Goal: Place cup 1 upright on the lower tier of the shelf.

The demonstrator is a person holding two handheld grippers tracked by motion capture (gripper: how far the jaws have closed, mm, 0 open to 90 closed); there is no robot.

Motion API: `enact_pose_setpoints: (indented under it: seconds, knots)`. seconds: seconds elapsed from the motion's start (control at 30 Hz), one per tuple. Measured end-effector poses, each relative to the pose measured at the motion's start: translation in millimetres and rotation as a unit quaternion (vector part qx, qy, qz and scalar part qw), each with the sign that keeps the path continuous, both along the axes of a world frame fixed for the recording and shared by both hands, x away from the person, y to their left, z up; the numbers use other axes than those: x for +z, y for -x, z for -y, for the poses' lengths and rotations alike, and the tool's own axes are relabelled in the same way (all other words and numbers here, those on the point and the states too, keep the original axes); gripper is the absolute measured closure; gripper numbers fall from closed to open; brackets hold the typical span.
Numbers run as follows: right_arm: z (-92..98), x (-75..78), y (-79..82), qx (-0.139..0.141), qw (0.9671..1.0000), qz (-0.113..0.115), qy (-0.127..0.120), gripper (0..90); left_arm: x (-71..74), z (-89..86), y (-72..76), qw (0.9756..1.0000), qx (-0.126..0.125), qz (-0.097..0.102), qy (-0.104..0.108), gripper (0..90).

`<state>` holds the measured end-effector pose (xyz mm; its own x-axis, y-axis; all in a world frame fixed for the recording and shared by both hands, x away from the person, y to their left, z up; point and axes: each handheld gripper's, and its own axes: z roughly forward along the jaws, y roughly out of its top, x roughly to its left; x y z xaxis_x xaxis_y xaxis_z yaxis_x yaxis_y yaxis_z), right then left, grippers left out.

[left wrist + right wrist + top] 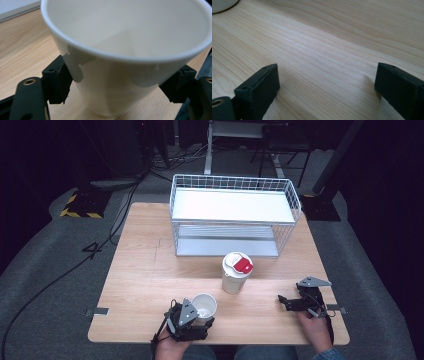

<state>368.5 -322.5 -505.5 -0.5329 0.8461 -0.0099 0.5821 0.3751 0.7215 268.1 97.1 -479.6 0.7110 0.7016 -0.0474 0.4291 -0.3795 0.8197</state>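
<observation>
Crushing is the risk: the empty paper cup (125, 62), at six o'clock on the desk (140, 270), is clamped by the left claw (192, 317); the right claw (327, 85) is held wide, empty.

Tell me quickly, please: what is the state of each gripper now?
Left gripper: closed on the open white cup, one jaw on each side of its wall.
Right gripper: open, holding nothing, over the bare wooden table.

Lab or studio space, dark surroundings, grey carpet (40, 265), floor cables (55, 277), hazard-striped stand base (80, 205), wooden test table (145, 265)
</observation>
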Motion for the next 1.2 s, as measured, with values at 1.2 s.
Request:
enact_pose_setpoints:
  seconds: [1.2]
  knots:
    - [-0.9, -0.1, -0.5, -0.001, 1.0000, 0.000, 0.000, 6.0, 69.9, -23.4, -56.1, 0.9981, 0.031, 0.047, 0.023, 22.6]
